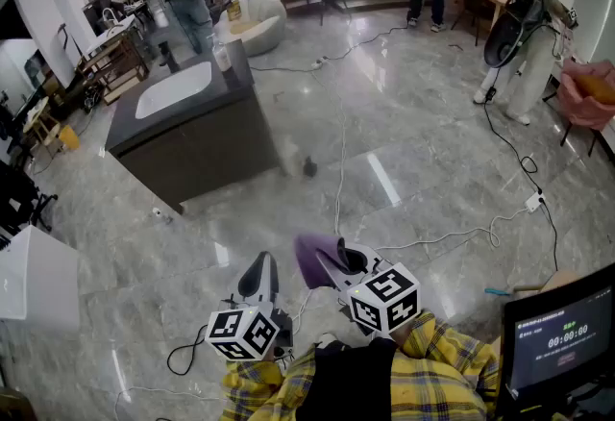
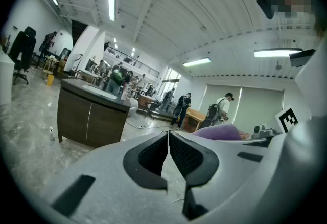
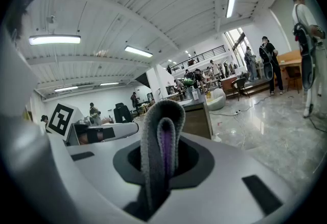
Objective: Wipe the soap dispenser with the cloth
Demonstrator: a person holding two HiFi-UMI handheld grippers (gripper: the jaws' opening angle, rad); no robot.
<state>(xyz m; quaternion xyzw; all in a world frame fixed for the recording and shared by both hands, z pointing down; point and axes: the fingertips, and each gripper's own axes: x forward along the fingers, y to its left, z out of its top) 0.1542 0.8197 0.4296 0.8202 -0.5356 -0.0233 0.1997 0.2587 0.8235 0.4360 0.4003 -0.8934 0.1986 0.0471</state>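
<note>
Right claw pinches the purple cloth, held ready for the distant soap dispenser; left claw pressed together, empty.

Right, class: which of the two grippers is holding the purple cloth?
The right gripper: the folded purple cloth is pinched between its jaws. The left gripper is shut on nothing.

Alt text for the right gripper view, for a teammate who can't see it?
The right gripper is shut on a folded grey-and-purple cloth. Beyond it a dark cabinet stands on a glossy floor, with people in the background.
</note>
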